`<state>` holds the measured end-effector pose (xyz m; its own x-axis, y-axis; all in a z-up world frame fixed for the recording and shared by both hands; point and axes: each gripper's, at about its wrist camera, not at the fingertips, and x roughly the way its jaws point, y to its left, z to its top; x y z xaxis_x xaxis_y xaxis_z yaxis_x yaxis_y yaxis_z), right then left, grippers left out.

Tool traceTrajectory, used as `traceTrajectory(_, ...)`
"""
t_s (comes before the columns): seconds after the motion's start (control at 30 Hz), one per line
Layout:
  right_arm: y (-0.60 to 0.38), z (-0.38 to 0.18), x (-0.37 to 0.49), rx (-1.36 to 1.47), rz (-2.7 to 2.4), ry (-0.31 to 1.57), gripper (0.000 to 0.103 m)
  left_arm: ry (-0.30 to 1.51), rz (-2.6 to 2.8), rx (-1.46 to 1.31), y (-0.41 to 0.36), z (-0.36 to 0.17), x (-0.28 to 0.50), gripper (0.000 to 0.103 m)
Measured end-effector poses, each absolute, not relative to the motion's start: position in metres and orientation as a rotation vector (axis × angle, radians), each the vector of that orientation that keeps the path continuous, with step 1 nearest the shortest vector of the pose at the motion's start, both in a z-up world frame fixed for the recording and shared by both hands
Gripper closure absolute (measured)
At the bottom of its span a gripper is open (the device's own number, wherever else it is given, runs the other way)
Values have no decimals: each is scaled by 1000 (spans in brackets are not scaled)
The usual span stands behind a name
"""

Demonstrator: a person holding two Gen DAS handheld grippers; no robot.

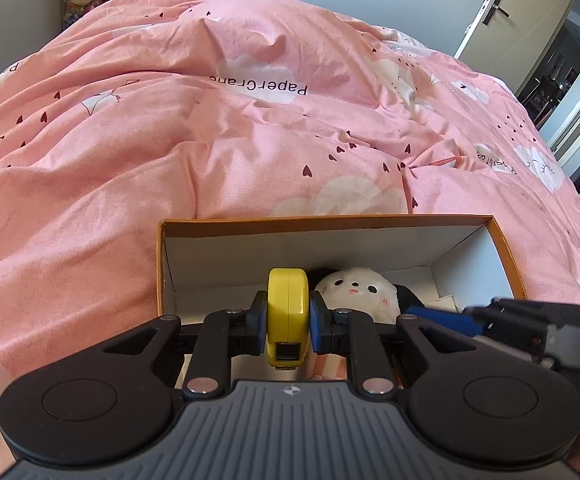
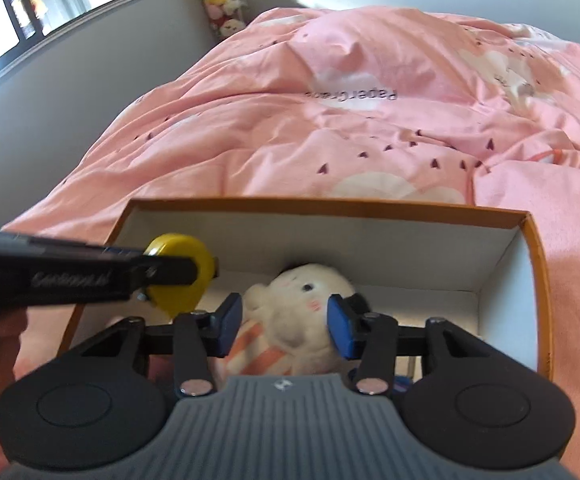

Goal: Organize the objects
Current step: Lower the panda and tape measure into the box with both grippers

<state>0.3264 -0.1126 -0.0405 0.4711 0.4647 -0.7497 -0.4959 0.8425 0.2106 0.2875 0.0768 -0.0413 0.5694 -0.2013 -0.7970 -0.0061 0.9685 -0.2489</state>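
A yellow tape measure [image 1: 287, 312], round-edged and standing on edge, is clamped in the left gripper [image 1: 288, 320] jaws above an orange-rimmed cardboard box [image 1: 330, 220] on a pink bed quilt [image 1: 170, 140]. The right gripper [image 2: 286, 324] jaws stand partly open around a white plush toy [image 2: 306, 308] inside the box, their pads not visibly pressing it.

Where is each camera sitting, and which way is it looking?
Left wrist: rides on the left gripper, looking down its fingers, shut on the yellow tape measure over the orange cardboard box; the right gripper pokes in.
Right wrist: rides on the right gripper, looking at the white plush toy between its blue pads, touch unclear; the left gripper crosses in.
Both share box, toy, tape measure and pink duvet.
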Motion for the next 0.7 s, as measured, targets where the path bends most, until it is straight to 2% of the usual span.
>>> traceTrajectory(0.1,-103,-52,323,-109,590,937,69,961,-118,-235,77,-41,287,81)
traceTrajectory(0.13,-101,-57,323,-139,569,947,70,961,-120,-235,77,-41,287,81)
traceTrajectory(0.47,-95,-72,324,-180,556,976,70,1008,-91,-204,70,-51,293,81)
traceTrajectory(0.7,-106,-58,314,-160,541,939,69,1069,-102,-193,60,-70,300,81)
